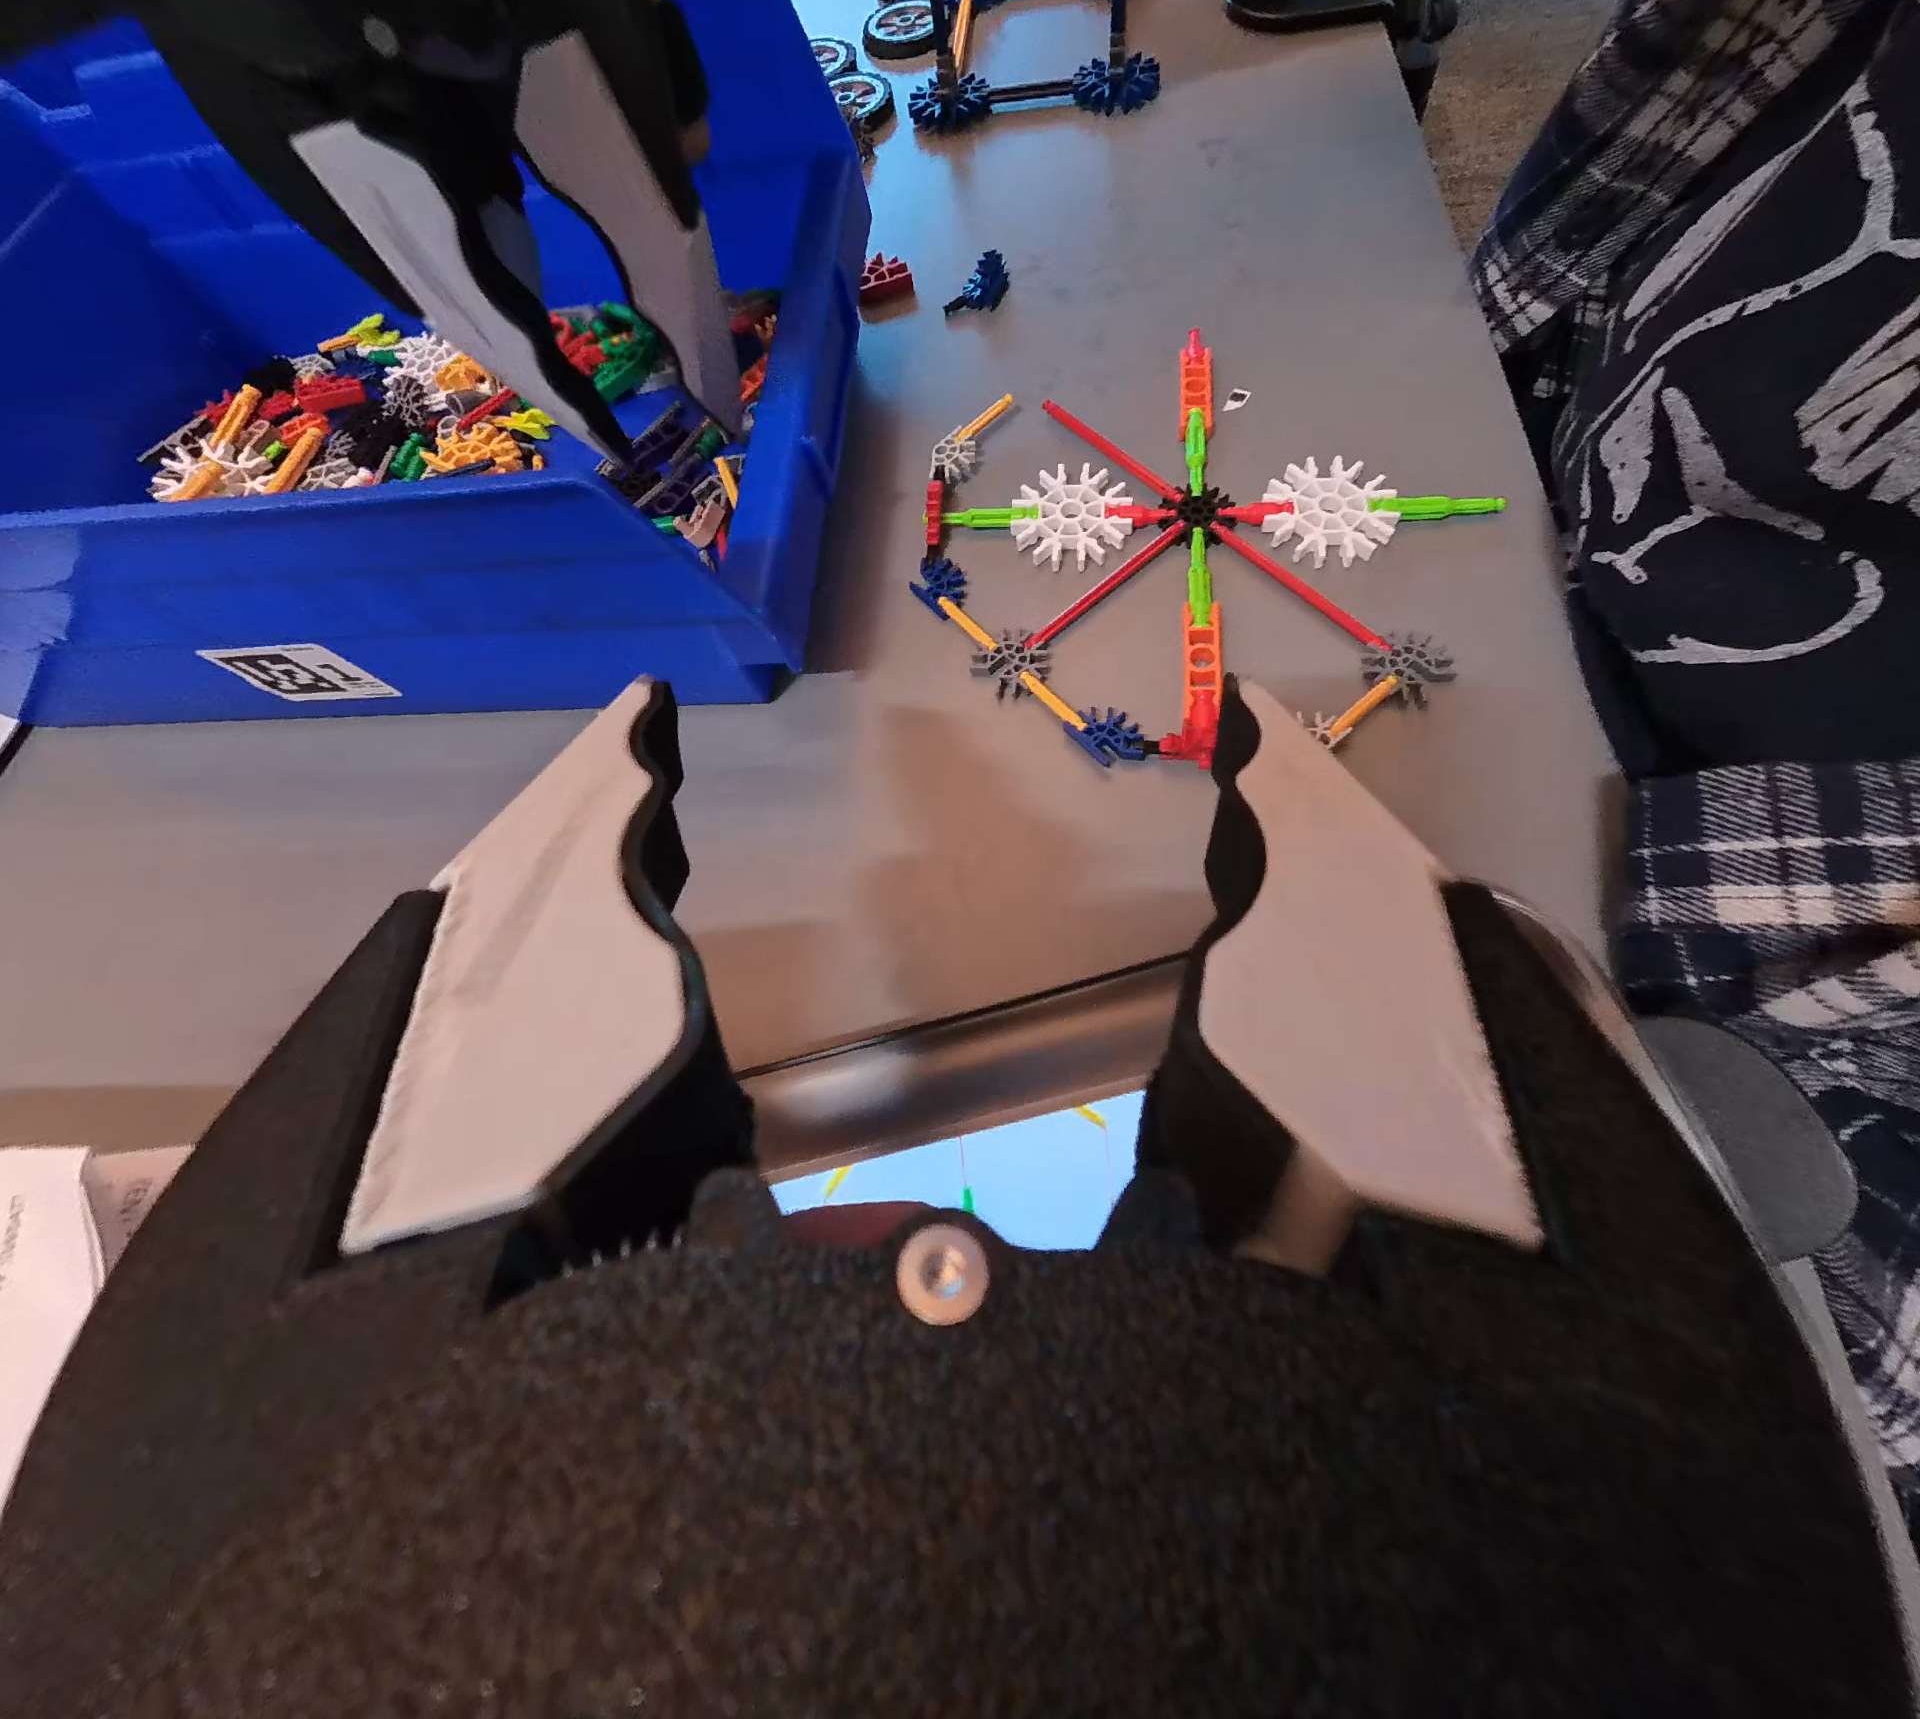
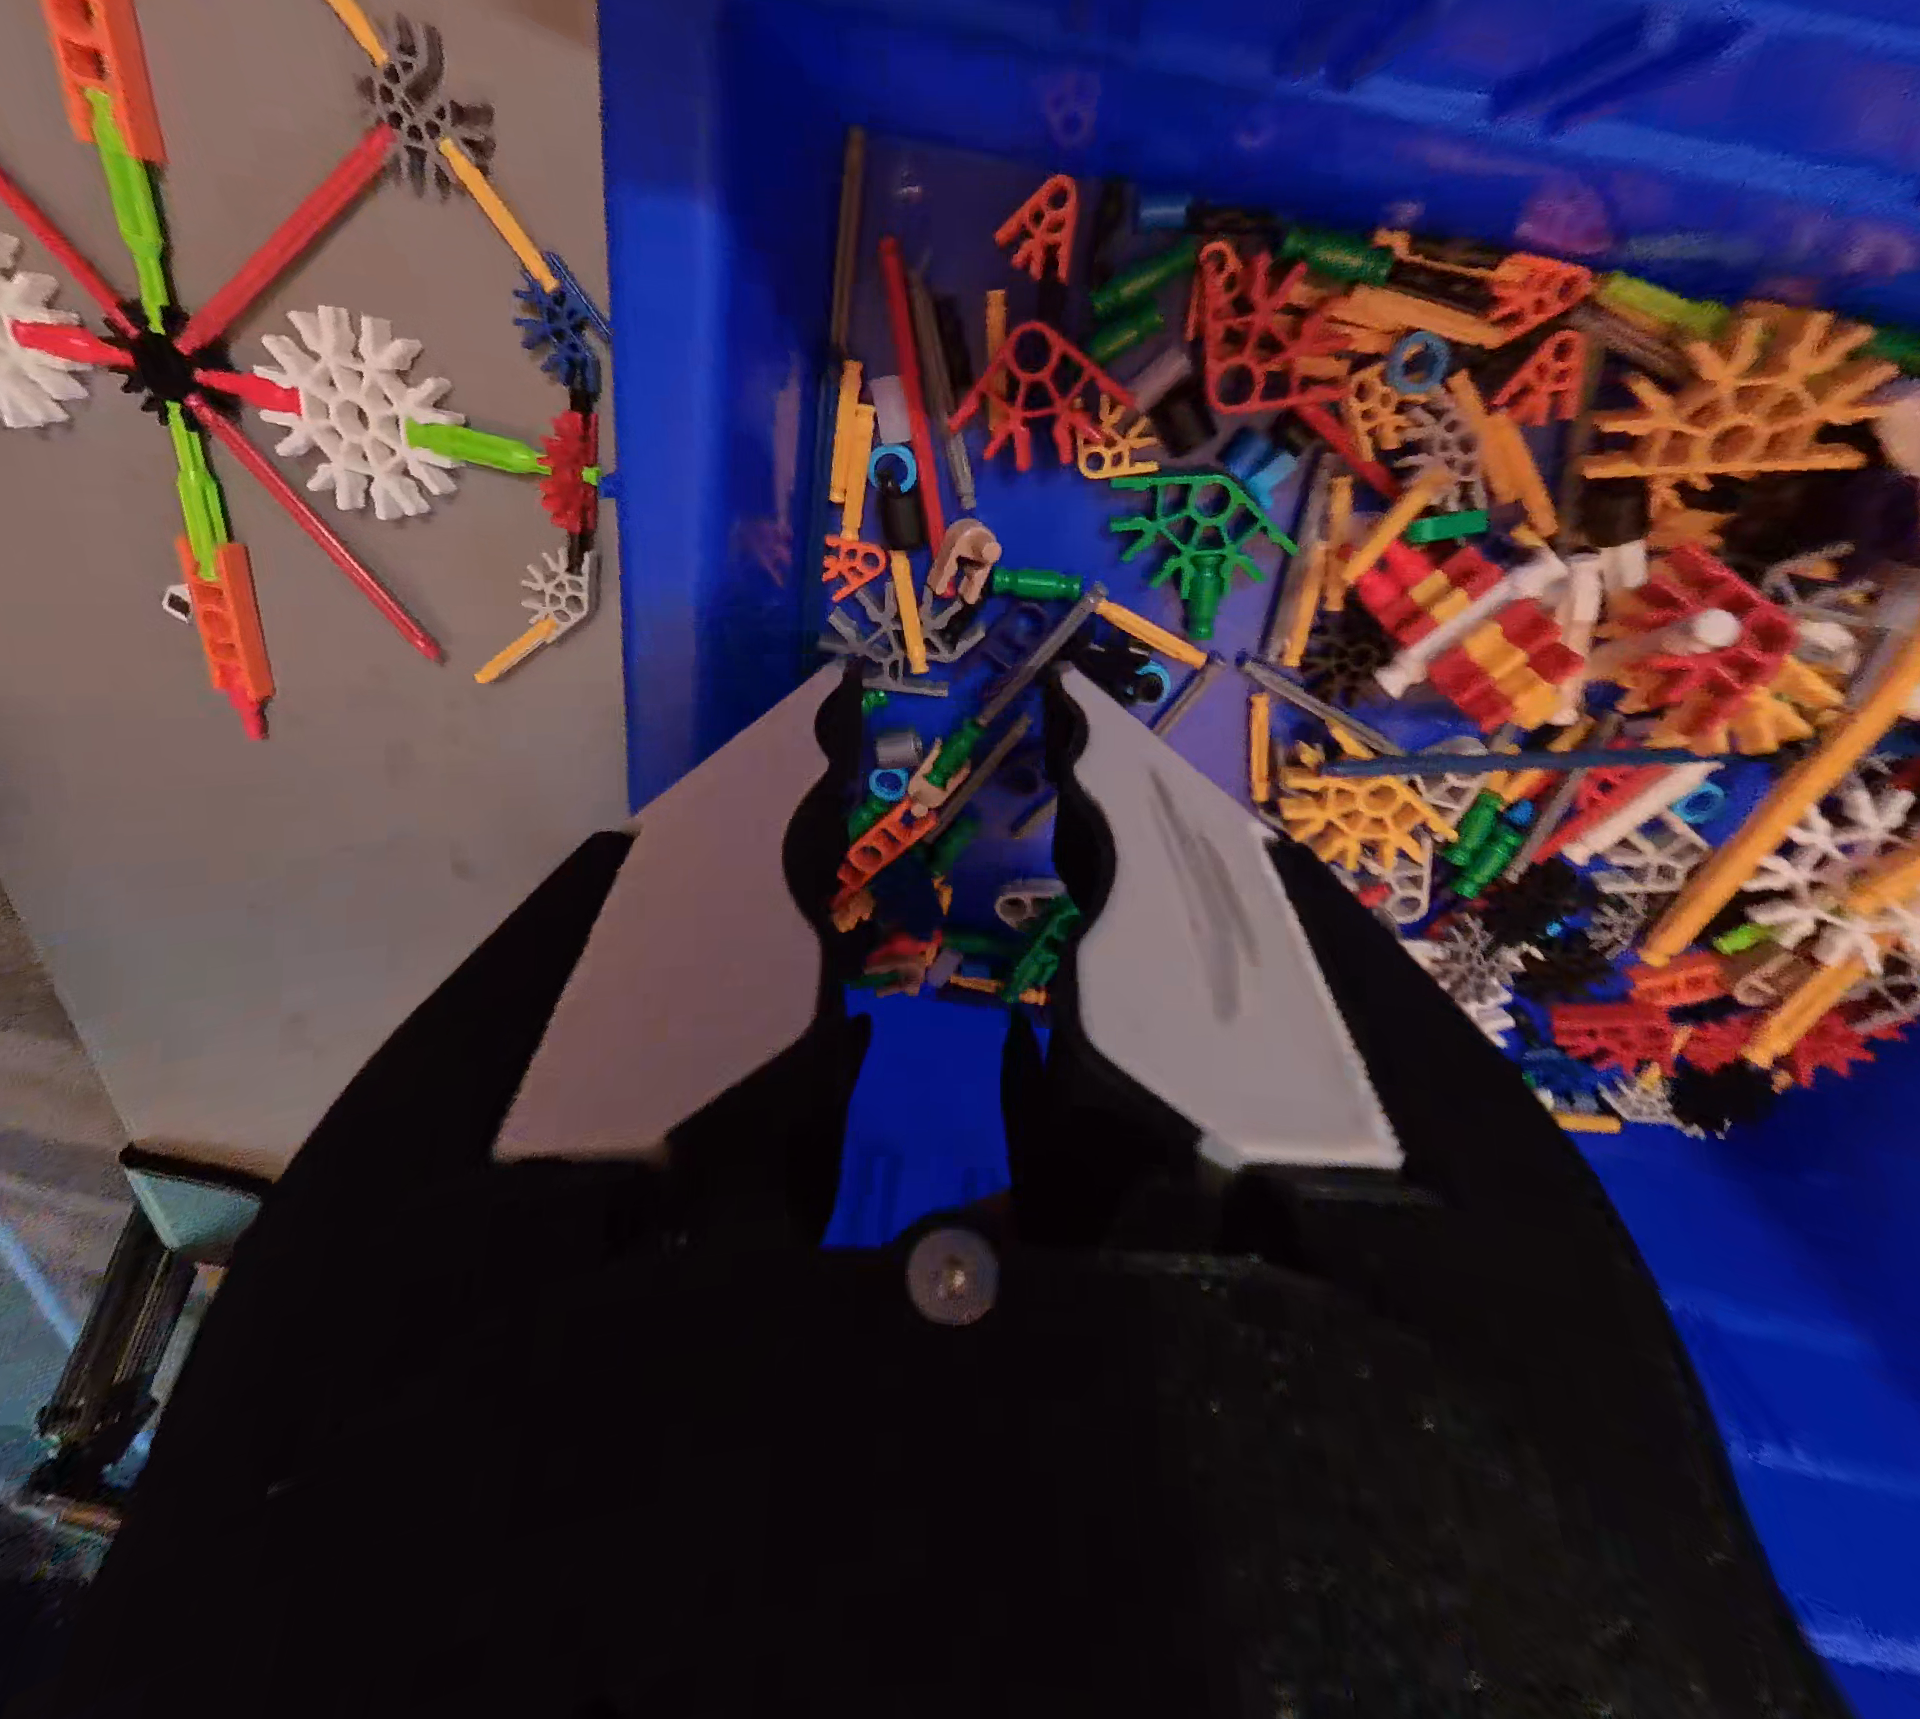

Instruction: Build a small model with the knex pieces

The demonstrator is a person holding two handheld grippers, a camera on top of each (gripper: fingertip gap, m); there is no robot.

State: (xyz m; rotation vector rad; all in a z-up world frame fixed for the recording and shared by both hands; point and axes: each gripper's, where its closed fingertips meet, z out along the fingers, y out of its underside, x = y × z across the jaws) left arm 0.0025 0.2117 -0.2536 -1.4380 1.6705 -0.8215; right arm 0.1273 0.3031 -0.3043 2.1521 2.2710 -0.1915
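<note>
A blue bin point(image 1: 416, 589) holds a heap of small coloured construction rods and connectors point(image 2: 1507, 589). My right gripper point(image 2: 954, 690) reaches down into the bin near its corner. Its jaws stand partly open over loose pieces, and a thin grey rod point(image 2: 1039, 651) lies between the tips, not gripped. It also shows in the left wrist view point(image 1: 675, 438). My left gripper point(image 1: 940, 713) is open and empty above the grey table point(image 1: 935, 890). Its right fingertip point(image 1: 1236, 713) is beside the near end of a flat spoked build point(image 1: 1195, 509) with two white snowflake connectors point(image 1: 1070, 516), also visible in the right wrist view point(image 2: 166, 360).
An upright frame with blue connectors and black wheels point(image 1: 1039, 28) stands at the far end of the table. A loose red piece point(image 1: 885, 279) and a blue piece point(image 1: 982, 285) lie beside the bin. A person in plaid point(image 1: 1714, 319) sits at the right. Paper point(image 1: 42, 1254) lies at the lower left.
</note>
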